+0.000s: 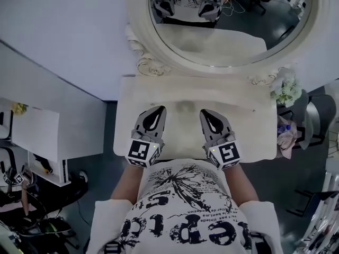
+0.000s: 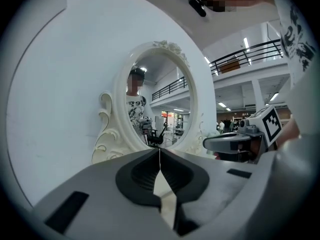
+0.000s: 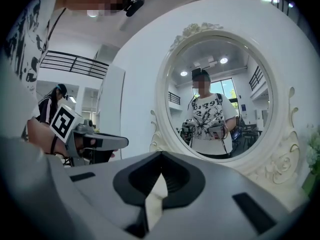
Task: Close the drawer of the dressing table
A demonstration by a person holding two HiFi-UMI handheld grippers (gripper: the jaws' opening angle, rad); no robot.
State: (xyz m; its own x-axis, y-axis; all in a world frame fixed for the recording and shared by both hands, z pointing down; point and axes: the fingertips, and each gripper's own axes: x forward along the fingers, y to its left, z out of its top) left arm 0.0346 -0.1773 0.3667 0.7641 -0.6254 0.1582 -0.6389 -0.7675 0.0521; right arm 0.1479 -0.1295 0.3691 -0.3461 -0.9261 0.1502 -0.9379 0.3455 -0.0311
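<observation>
The cream dressing table (image 1: 249,126) stands against the wall under its oval mirror (image 1: 228,41). No drawer front shows in any view; the table's front edge is hidden by the person's shirt and the grippers. My left gripper (image 1: 159,109) hovers over the left half of the tabletop, shut with nothing between its tips (image 2: 159,150). My right gripper (image 1: 204,111) hovers beside it over the right half, tips also closed together and empty (image 3: 161,154). Both point at the mirror (image 3: 220,94), which reflects the person holding them. Each gripper view catches the other gripper at its side: the right gripper (image 2: 227,143) and the left gripper (image 3: 102,142).
A bunch of white flowers (image 1: 286,91) sits at the table's back right corner. A dark chair (image 1: 318,115) and a purple bundle (image 1: 286,134) stand to the right. A white cabinet (image 1: 37,134) stands to the left, with cables on the floor beside it.
</observation>
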